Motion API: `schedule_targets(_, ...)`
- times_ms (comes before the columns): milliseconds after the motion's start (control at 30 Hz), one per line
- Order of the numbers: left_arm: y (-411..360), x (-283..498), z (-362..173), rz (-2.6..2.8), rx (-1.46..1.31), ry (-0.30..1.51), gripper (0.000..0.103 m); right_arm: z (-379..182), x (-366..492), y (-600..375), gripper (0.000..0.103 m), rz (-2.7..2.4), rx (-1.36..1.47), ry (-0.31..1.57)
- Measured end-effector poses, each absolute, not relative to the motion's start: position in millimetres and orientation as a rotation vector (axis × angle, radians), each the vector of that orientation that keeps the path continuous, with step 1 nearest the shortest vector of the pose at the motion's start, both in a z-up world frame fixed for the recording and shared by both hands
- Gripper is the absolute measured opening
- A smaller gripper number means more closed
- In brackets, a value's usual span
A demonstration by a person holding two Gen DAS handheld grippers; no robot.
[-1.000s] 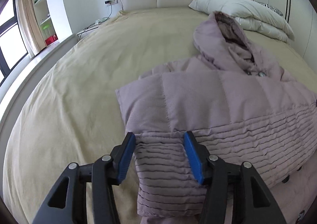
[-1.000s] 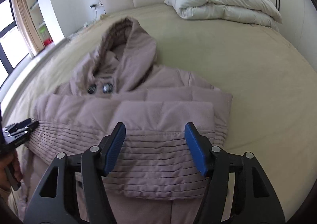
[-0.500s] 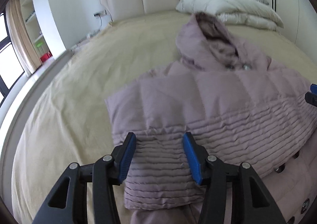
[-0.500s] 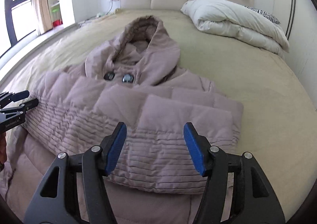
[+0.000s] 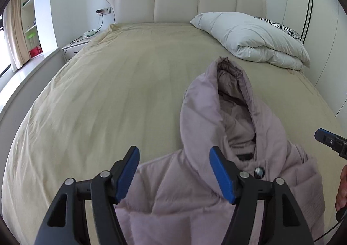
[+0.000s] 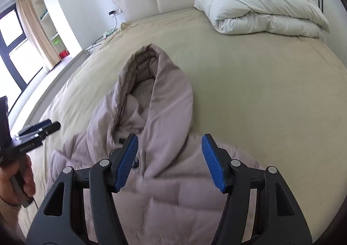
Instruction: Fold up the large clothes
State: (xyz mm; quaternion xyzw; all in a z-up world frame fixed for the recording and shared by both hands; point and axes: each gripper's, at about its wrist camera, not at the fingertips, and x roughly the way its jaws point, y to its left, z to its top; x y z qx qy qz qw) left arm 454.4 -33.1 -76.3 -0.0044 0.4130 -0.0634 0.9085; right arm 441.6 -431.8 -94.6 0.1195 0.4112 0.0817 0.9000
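Jacket (image 5: 195, 197) lies on bed (image 5: 112, 102), hood (image 5: 225, 102) toward headboard. Left gripper (image 5: 173, 171) and right gripper (image 6: 169, 158) hover above, fingers released, empty.

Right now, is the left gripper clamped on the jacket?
No: in the left wrist view the left gripper stands open, its blue pads apart above the jacket shoulder with no fabric pinched.

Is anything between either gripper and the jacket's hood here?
Nothing visible. The left gripper and right gripper are both open over the jacket, and the hood lies unobstructed on the bed. The duvet sits far off by the headboard.
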Motion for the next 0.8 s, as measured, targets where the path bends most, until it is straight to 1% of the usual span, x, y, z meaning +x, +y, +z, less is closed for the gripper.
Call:
schedule_targets(33, -42, 470, -78, -0.154, -0.012, 0.87, 0.078, -95, 461, -439, 0.06, 0.182, 0.309, 0.866)
schedule_targets(100, -56, 497, -83, -0.177, -0.015, 0.893, 0.078, -100, 500, -448, 0.06, 0.179, 0.398, 0.891)
schedule_targets(233, -79, 532, -104, -0.191, -0.01, 0.936, 0.079, -121, 556, -450, 0.06, 0.224, 0.488, 0.942)
schedule_targets(367, -83, 560, -130, -0.166, -0.036, 1.001, 0.079, -153, 588, -451, 0.06, 0.209, 0.538, 0.983)
schedule_targets(500, -87, 576, -132, -0.136, -0.003, 0.983, 0.081, -170, 604, -447, 0.06, 0.218, 0.546, 0.98)
schedule_targets(567, -87, 580, -129, -0.139, 0.003, 0.961, 0.085, -173, 612, -443, 0.06, 0.237, 0.536, 0.967)
schedule_targets(600, -88, 583, -131, -0.131, 0.019, 0.961, 0.09, -176, 618, -441, 0.06, 0.243, 0.527, 0.968)
schedule_targets(633, -88, 588, -135, -0.129, 0.024, 0.976, 0.091, -179, 622, -440, 0.061, 0.239, 0.522, 0.976)
schedule_targets(700, -81, 594, -143, -0.149, -0.024, 1.014, 0.089, -187, 630, -439, 0.061, 0.212, 0.525, 0.998)
schedule_targets(800, -66, 601, -158, -0.191, -0.137, 1.079, 0.076, -204, 634, -453, 0.061, 0.201, 0.629, 1.018)
